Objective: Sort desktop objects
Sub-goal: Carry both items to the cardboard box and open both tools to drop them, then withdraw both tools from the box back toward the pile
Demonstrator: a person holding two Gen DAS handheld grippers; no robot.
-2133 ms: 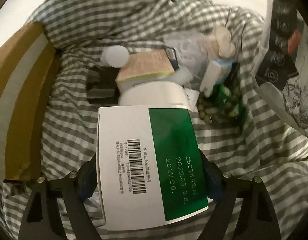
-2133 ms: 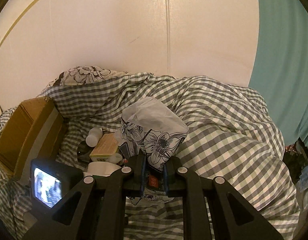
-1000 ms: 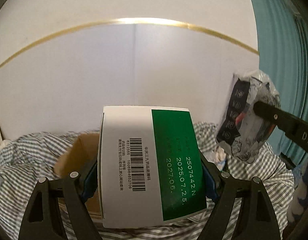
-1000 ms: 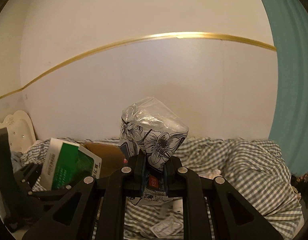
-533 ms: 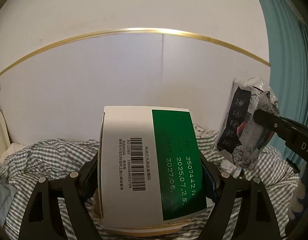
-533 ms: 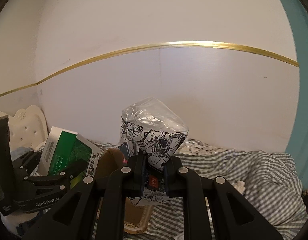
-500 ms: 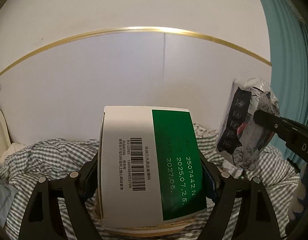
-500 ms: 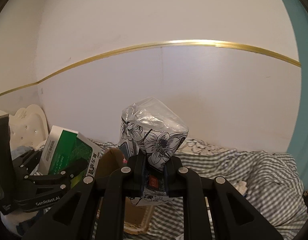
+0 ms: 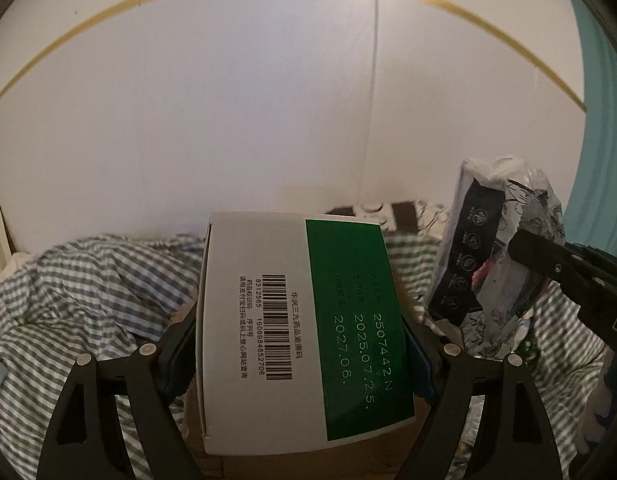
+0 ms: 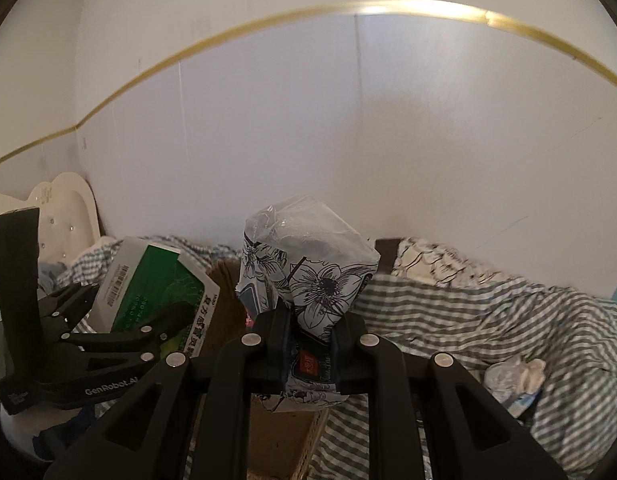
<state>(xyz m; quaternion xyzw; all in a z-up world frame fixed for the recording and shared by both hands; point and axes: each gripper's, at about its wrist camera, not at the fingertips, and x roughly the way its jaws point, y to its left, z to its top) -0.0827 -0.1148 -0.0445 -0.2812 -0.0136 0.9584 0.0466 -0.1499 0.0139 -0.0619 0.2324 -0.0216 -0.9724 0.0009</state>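
Jaws clamp your loads, left gripper point(image 9: 304, 344) spread around the box point(image 9: 300, 328), right gripper point(image 10: 310, 338) pinching the pouch point(image 10: 308, 272), likely bound for the carton point(image 10: 280, 432).

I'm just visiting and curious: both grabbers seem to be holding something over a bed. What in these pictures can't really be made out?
- Cardboard box: its inside, both views; the right gripper and floral packet or the green and white box cover it.
- Small bundle on the checked bedding: right wrist view, blurred.
- Left gripper: its pads, behind the box.
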